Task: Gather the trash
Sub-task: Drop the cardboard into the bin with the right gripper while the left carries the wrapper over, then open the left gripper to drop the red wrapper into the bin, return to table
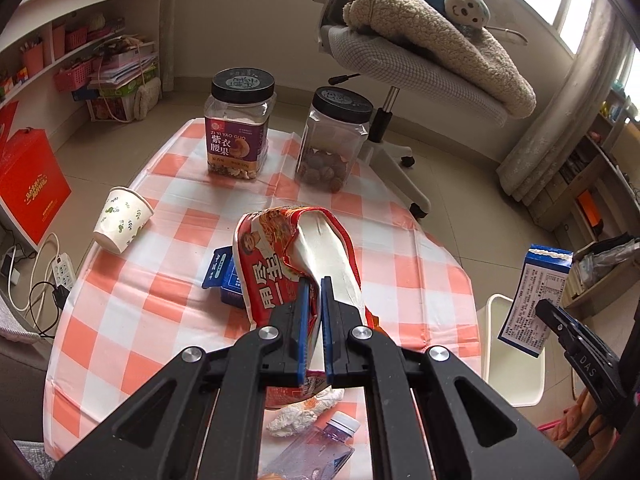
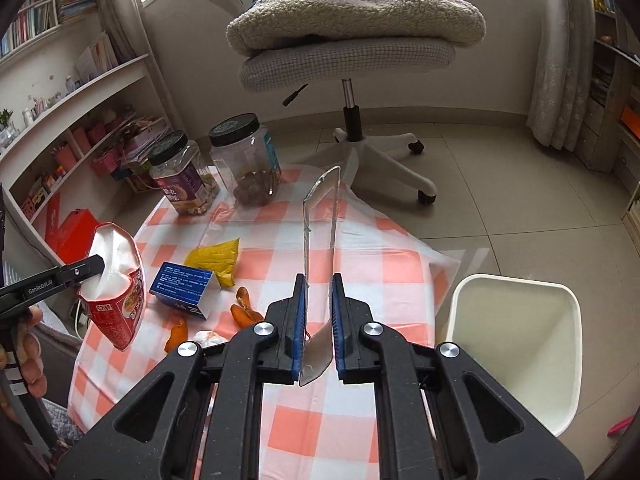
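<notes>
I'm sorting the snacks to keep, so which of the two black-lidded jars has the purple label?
The purple-labelled jar is the left one of the pair in the left wrist view, holding pale nuts. The other jar shows clear sides and round brown nuts at its bottom.

Black linkage arms, silver screws, blue-padded fingers (image 1: 306, 320)

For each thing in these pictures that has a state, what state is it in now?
Left gripper: shut on the red snack bag, held up.
Right gripper: shut on the blue carton, held up.
Paper cup: tipped over.
Two jars: upright, lids on.
White bin: open, empty.
Plastic bottle: lying, capped.
</notes>
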Available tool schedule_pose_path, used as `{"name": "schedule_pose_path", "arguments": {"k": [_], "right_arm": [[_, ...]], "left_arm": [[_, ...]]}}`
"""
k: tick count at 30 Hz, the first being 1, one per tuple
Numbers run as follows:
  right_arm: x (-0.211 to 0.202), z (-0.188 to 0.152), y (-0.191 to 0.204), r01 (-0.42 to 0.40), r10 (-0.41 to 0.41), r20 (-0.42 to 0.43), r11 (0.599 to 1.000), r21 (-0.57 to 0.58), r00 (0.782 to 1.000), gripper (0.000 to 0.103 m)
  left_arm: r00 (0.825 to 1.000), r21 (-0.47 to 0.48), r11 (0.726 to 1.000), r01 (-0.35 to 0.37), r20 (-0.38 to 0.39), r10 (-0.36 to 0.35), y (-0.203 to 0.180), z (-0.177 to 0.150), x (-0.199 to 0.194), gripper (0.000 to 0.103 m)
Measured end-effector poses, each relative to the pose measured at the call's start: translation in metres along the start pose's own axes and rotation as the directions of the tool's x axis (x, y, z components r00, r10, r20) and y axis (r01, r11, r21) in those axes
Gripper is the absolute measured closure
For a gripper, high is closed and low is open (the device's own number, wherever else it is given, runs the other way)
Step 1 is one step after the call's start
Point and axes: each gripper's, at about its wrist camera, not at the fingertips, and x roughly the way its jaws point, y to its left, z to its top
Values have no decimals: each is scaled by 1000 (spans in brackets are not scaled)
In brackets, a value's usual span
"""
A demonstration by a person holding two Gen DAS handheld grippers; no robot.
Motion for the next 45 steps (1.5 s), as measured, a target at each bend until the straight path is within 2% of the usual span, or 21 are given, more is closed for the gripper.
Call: {"name": "schedule_pose_path", "arguments": {"k": [5, 11, 15, 17, 23, 28, 32, 37, 40, 41, 42, 43, 45], "right_arm": [[-16, 1, -43, 87, -88, 24, 995, 48, 996, 92], [-37, -8, -90, 204, -208, 29, 975, 92, 978, 90], [-53, -14, -121, 248, -256, 35, 958, 145, 966, 80], [-61, -16, -136, 256, -267, 39, 949, 183, 963, 64], [-83, -17, -168, 238, -265, 73, 936, 260, 962, 51], [-102, -17, -194, 226, -279, 114, 913, 340, 954, 41], [-117, -18, -215, 211, -287, 138, 891, 401, 948, 39], [-130, -23, -236, 234, -331, 154, 864, 446, 931, 36], [-134, -26, -247, 240, -344, 151, 851, 467, 927, 34], [-135, -27, -250, 245, -350, 149, 848, 470, 925, 33], [-136, -27, -251, 251, -357, 148, 845, 472, 923, 31], [-137, -27, -251, 256, -362, 148, 844, 471, 920, 28], [-139, -26, -249, 263, -369, 155, 846, 464, 916, 23]], "left_arm": [[1000, 30, 999, 10, -9, -10, -22, -4, 6, 97], [999, 67, 997, 48, -18, -47, -54, -8, 8, 97], [998, 116, 991, 62, -6, -62, -88, -12, 8, 97], [997, 142, 987, 76, -12, -75, -106, -16, 11, 97], [992, 221, 967, 128, -48, -120, -168, -30, 23, 97], [974, 250, 942, 224, -97, -206, -226, -40, 30, 97], [961, 286, 919, 271, -126, -244, -272, -50, 35, 97], [946, 309, 896, 320, -166, -280, -318, -58, 42, 97], [911, 279, 872, 403, -217, -351, -338, -58, 50, 96], [906, 263, 873, 410, -228, -357, -341, -58, 53, 84], [905, 244, 880, 408, -232, -356, -342, -57, 56, 55], [907, 228, 886, 404, -224, -356, -342, -56, 55, 45], [912, 234, 887, 397, -205, -355, -341, -57, 49, 41]]}}
